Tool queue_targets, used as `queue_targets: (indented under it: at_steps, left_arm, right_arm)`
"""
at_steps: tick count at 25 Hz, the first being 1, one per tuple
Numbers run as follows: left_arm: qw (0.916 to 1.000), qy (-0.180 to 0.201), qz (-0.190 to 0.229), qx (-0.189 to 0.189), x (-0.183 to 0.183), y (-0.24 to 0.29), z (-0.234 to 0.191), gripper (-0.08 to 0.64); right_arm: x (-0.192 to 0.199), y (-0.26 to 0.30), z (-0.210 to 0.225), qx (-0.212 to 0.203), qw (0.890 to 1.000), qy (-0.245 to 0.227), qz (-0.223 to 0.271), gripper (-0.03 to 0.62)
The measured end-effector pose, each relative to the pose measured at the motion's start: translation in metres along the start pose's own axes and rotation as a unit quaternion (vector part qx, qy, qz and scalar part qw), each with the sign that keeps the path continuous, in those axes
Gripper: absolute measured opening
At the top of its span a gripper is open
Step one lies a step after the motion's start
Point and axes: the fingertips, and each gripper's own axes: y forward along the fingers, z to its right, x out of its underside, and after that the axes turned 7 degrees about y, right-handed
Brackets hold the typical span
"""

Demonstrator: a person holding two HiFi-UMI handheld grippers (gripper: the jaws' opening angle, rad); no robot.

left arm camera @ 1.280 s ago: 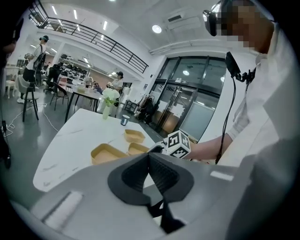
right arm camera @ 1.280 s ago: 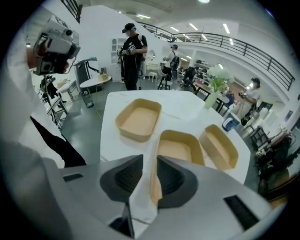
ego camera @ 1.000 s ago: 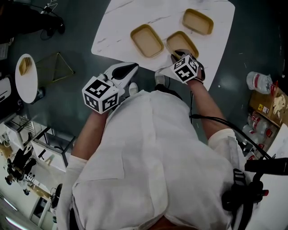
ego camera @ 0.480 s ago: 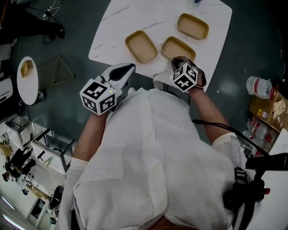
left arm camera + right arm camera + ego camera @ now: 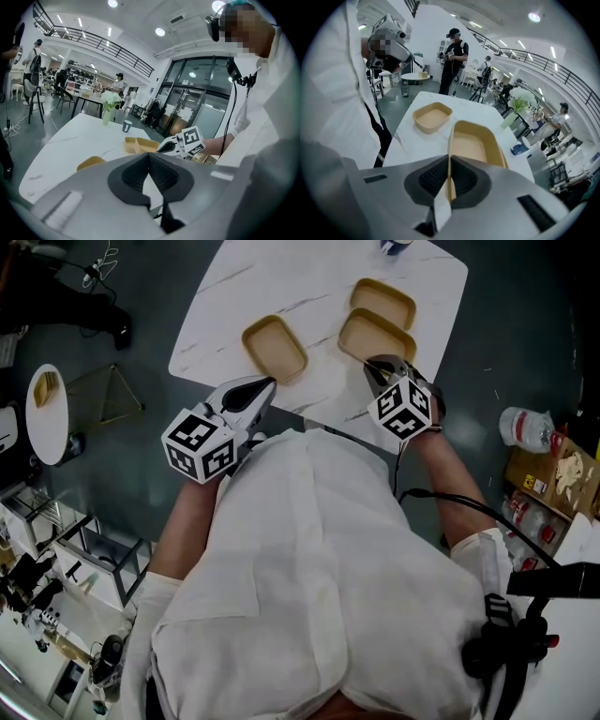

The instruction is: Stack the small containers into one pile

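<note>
Three tan oblong containers sit on the white marble table (image 5: 220,296). My right gripper (image 5: 379,366) is shut on the near rim of one container (image 5: 373,335), which is tilted up and close against the far container (image 5: 383,302). In the right gripper view the pads pinch that container's (image 5: 474,143) thin wall. The third container (image 5: 274,347) lies apart to the left, also seen as the container (image 5: 432,117). My left gripper (image 5: 266,383) hovers at the table's near edge, shut and holding nothing (image 5: 149,159).
A blue-and-white cup (image 5: 394,245) stands at the table's far edge, with a vase of white flowers (image 5: 512,115) near it. A small round side table (image 5: 44,409) is on the floor to the left. Bottles and cardboard (image 5: 534,432) lie to the right.
The right gripper has closed on the middle container's near rim and carried it away from the left container, toward the far one. The left gripper stayed by the near edge.
</note>
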Motion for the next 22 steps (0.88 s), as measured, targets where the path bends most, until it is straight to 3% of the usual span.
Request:
queue_targets:
  at_steps: [11, 22]
  left_arm:
    - [0.9989, -0.013, 0.005, -0.044, 0.0, -0.004, -0.004, 0.008]
    - [0.996, -0.028, -0.004, -0.084, 0.007, -0.021, -0.012, 0.008]
  right_arm:
    - [0.005, 0.018, 0.089, 0.017, 0.999, -0.051, 0.006, 0.015]
    - [0.018, 0.06, 0.117, 0.0, 0.998, -0.054, -0.019, 0.015]
